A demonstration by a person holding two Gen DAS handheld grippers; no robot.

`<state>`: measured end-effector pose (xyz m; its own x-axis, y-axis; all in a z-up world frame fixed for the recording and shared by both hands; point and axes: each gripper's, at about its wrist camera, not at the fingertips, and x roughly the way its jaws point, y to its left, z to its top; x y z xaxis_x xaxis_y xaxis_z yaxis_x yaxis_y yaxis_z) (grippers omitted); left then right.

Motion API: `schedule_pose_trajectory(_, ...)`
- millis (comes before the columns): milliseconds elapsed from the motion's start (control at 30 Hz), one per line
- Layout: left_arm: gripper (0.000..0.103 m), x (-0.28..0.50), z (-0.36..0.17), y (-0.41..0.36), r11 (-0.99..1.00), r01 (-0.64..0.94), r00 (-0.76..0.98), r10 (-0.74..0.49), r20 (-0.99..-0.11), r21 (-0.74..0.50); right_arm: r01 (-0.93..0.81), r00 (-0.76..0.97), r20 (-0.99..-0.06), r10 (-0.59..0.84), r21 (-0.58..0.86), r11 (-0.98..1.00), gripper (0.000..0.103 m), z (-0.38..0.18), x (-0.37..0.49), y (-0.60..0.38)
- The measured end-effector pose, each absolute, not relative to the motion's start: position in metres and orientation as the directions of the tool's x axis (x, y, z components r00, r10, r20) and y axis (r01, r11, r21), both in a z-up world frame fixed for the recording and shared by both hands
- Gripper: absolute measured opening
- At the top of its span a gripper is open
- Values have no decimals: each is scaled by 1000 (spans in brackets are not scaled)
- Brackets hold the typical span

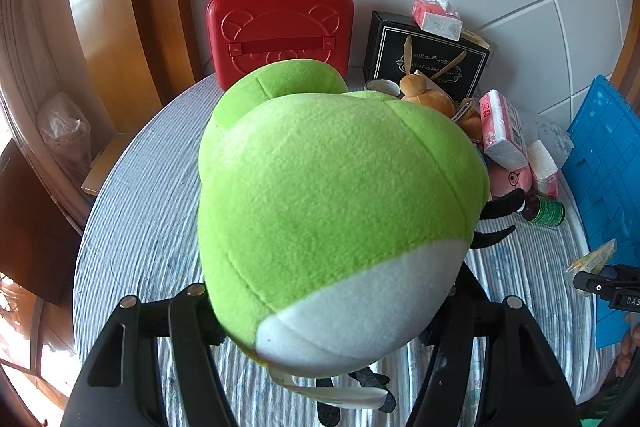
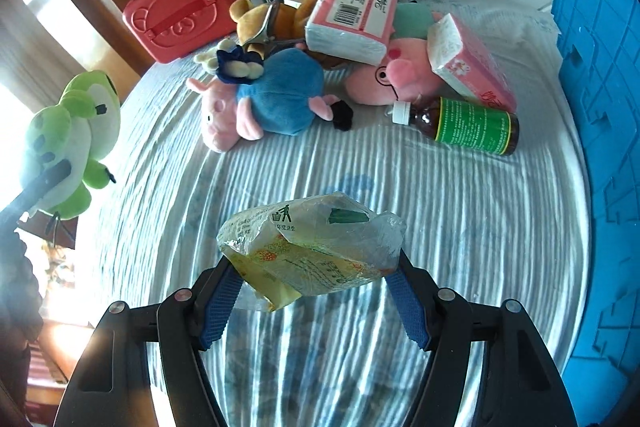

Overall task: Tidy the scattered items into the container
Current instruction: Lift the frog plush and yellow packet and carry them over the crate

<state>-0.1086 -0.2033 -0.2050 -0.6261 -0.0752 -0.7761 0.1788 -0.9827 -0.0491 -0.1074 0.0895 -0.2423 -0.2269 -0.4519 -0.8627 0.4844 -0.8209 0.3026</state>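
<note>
Filling the left gripper's jaws, a lime-green plush frog sits clamped; right gripper pinches a crinkled clear-yellow plastic packet.

The right claw grips a crinkled plastic packet (yellow print inside) above the striped bedcover.

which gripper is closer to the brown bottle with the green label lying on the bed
Right. The right gripper, holding a plastic packet, hovers just short of the bottle. The left gripper, holding the green frog plush, is farther off.
</note>
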Motion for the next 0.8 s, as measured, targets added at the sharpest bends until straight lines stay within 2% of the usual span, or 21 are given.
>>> schedule_pose_trajectory(800,64,-73,-95,-145,-988,148,-731,-82,-677,-41,626,-264,-725,-636,372,-685,69,-100,-76,105)
